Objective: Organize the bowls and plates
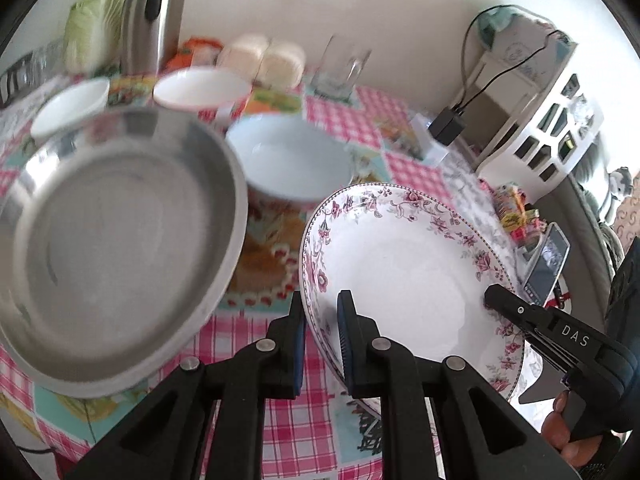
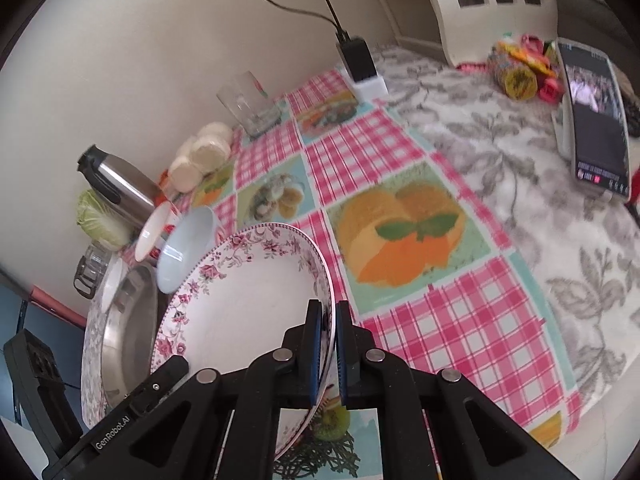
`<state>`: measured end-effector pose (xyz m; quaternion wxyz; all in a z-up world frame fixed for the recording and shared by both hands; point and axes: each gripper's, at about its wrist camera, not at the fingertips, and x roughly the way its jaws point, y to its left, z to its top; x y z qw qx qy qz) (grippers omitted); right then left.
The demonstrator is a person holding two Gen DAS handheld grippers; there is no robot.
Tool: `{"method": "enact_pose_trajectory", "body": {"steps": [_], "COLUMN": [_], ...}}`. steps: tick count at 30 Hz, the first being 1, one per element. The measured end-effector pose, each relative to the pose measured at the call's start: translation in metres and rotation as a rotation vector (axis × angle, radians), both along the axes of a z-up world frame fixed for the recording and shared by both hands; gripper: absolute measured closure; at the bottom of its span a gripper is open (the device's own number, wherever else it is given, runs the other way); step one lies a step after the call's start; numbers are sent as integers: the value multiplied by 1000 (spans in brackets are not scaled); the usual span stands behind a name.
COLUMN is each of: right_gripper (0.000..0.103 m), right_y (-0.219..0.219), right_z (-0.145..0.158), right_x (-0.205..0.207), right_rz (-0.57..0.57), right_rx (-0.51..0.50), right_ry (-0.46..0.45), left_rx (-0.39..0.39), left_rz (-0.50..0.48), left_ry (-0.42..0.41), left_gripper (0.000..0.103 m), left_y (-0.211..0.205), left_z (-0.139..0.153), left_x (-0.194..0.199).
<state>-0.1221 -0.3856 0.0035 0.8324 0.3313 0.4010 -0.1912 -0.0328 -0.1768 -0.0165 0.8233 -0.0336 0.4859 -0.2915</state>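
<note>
Floral plate [image 1: 412, 276] gripped both sides, steel pan [image 1: 116, 240] beside, bowl [image 1: 290, 160] behind

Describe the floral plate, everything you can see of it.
The floral plate is round, white and glossy, ceramic by its look, with a shallow well and a pink-and-grey flower band around the rim. It is empty and held tilted above the checked tablecloth. The left gripper clamps one edge and the right gripper the opposite edge, one finger on each face.
</note>
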Motion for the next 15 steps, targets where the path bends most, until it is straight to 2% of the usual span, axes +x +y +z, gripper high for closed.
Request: {"method": "enact_pose_trajectory", "body": {"steps": [4, 11, 15], "right_gripper": [96, 96, 96], "right_y": [4, 23, 38], "right_z": [20, 48, 60], "right_x": [-2, 5, 13], "right_rz": [1, 25, 45], "right_rx": [-31, -75, -94], "right_ry": [-52, -126, -152], "left_rx": [-51, -66, -85], "left_rz": [-5, 14, 34], "left_ry": [-36, -102, -101], "left_gripper": [87, 87, 87], "left_y": [8, 26, 42], "left_z": [19, 42, 47], "left_x": [2, 13, 22]}}
